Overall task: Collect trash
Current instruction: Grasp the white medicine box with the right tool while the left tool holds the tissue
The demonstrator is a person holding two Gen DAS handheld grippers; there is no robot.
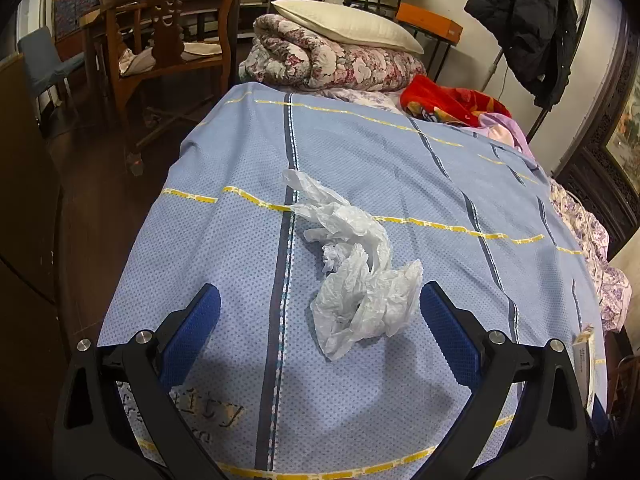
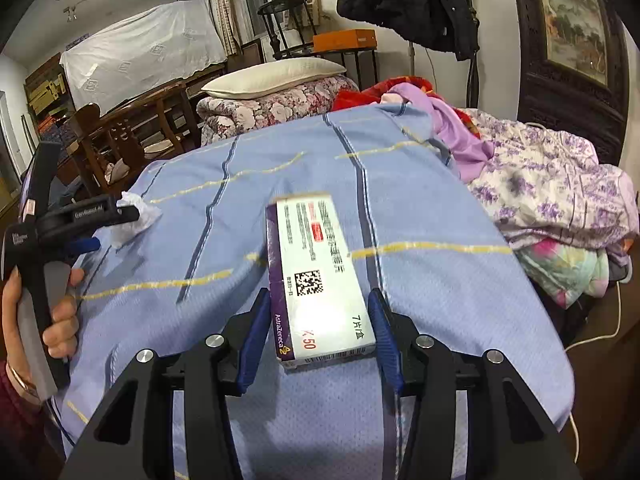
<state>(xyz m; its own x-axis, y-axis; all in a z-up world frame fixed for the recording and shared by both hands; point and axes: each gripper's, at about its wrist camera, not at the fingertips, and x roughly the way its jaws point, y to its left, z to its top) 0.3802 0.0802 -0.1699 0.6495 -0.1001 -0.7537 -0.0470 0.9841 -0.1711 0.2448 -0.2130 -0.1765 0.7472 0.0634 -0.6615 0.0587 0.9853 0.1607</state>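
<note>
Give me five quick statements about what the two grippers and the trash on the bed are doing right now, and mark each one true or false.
1. The right gripper holds a medicine box between its fingers. True.
2. The left gripper is shut on the crumpled white plastic bag. False: its jaws are open, with the bag lying on the sheet between and ahead of them.
3. The bag rests on a blue bedsheet with yellow stripes. True.
4. The medicine box is plain red. False: it is white with a purple side.
5. A cream pillow lies on top of a folded floral quilt. True.
</note>
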